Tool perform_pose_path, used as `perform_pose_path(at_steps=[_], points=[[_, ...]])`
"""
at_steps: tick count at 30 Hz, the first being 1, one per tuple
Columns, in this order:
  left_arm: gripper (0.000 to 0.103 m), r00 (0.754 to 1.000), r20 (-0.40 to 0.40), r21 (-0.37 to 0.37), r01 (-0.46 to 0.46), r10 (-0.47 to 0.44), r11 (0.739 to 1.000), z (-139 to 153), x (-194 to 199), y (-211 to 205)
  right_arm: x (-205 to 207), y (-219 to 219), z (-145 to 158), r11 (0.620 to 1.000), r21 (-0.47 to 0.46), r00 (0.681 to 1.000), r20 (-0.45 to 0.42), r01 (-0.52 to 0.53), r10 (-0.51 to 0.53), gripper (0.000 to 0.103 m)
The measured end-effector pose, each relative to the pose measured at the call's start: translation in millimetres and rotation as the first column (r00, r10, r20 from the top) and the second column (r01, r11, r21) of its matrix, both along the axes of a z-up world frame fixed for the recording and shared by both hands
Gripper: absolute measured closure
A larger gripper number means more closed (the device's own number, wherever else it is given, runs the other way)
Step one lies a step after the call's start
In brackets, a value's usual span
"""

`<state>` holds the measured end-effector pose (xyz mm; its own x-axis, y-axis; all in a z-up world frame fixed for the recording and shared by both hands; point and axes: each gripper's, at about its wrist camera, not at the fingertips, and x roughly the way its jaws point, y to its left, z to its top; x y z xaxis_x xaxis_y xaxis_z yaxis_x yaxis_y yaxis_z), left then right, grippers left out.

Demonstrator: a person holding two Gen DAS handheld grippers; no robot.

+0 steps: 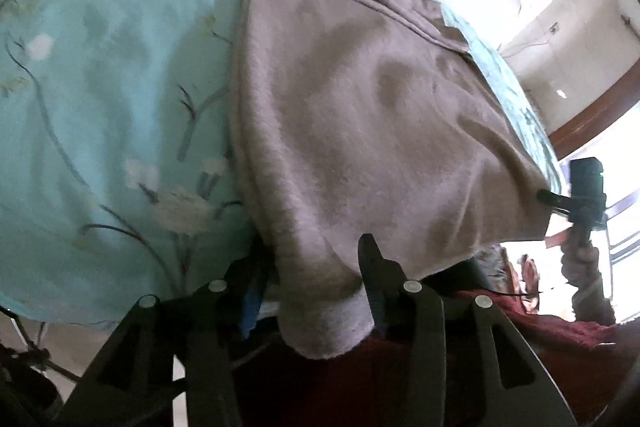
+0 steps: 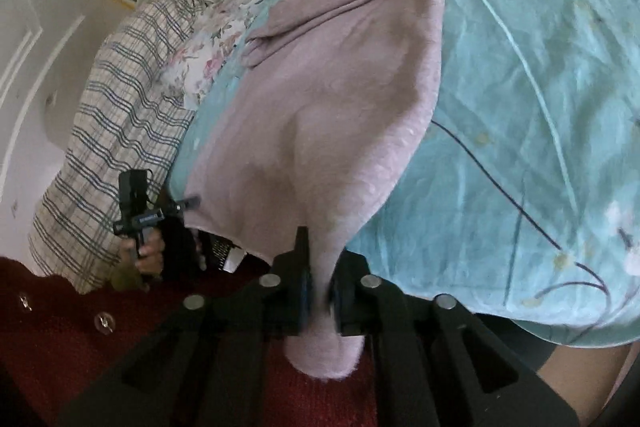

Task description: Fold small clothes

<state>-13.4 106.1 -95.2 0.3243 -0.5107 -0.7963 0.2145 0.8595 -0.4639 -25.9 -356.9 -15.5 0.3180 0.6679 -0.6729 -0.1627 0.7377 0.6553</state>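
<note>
Left wrist: our left gripper (image 1: 320,291) clamps garment (image 1: 360,115) hem corner above bedspread (image 1: 100,87). Right wrist: our right gripper (image 2: 318,291) pinches other corner; blurred, probably lifted. No fold yet; all folds remain.

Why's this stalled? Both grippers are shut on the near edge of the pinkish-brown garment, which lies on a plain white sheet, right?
Not the sheet. Both wrist views show the pinkish-brown garment lying on a light blue floral bedspread. The rest holds: left gripper and right gripper are each shut on its near edge.
</note>
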Motion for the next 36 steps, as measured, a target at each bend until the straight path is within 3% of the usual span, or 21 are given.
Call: perform_pose_path(at_steps=[1, 2, 3, 5, 6, 9, 13, 18, 22, 25, 29, 36], points=[[0.068, 1.000, -0.001, -0.002, 0.007, -0.008, 1.000, -1.8, 2.1, -5.1, 1.3, 3.4, -4.0, 1.000, -0.004, 1.000, -0.001, 0.001, -0.001, 0.057], [0.093, 1.000, 0.011, 0.004, 0.017, -0.017, 1.000, -3.8, 1.9, -10.0, 0.8, 7.0, -7.7, 1.000, 0.003, 1.000, 0.003, -0.006, 0.006, 0.055], [0.098, 1.000, 0.022, 0.012, 0.022, -0.023, 1.000, -4.3, 1.0, -13.2, 0.6, 9.7, -9.6, 1.000, 0.007, 1.000, 0.006, -0.012, 0.012, 0.055], [0.098, 0.998, 0.055, 0.001, 0.008, -0.008, 1.000, -1.3, -3.6, -12.3, -3.4, 15.8, -14.3, 0.999, 0.000, 0.999, -0.003, -0.046, 0.046, 0.074], [0.098, 0.998, 0.066, -0.022, -0.004, 0.005, 1.000, 1.4, -5.4, -9.2, -6.1, 17.5, -15.3, 0.999, -0.005, 0.999, -0.007, -0.054, 0.054, 0.092], [0.098, 0.991, 0.117, -0.100, -0.060, 0.072, 0.993, 18.1, -13.7, 8.4, -14.1, 4.3, -10.7, 0.999, 0.039, 0.999, 0.016, -0.033, 0.032, 0.094], [0.099, 0.959, 0.229, -0.217, -0.117, 0.167, 0.969, 60.7, -16.1, 29.0, -12.6, -11.3, 24.6, 0.985, 0.173, 0.990, 0.135, 0.002, -0.026, 0.095], [0.099, 0.907, 0.370, -0.234, -0.120, 0.203, 0.965, 111.2, -1.2, 27.1, 9.0, -19.1, 65.2, 0.973, 0.231, 0.966, 0.248, 0.020, -0.079, 0.095], [0.099, 0.858, 0.457, -0.242, -0.133, 0.233, 0.961, 140.5, 34.4, 12.6, 43.3, -21.3, 82.1, 0.978, 0.197, 0.945, 0.301, 0.066, -0.124, 0.095], [0.098, 0.839, 0.482, -0.237, -0.151, 0.252, 0.960, 159.3, 74.8, 5.9, 78.6, -28.7, 89.0, 0.979, 0.170, 0.933, 0.322, 0.113, -0.163, 0.095], [0.098, 0.816, 0.526, -0.172, -0.175, 0.240, 0.969, 184.6, 143.0, -15.7, 142.0, -37.2, 99.8, 0.980, 0.114, 0.919, 0.346, 0.162, -0.192, 0.095], [0.098, 0.844, 0.485, -0.084, -0.218, 0.231, 0.972, 182.4, 270.2, -47.4, 259.7, -47.8, 96.1, 0.969, -0.013, 0.924, 0.304, 0.248, -0.233, 0.095]])
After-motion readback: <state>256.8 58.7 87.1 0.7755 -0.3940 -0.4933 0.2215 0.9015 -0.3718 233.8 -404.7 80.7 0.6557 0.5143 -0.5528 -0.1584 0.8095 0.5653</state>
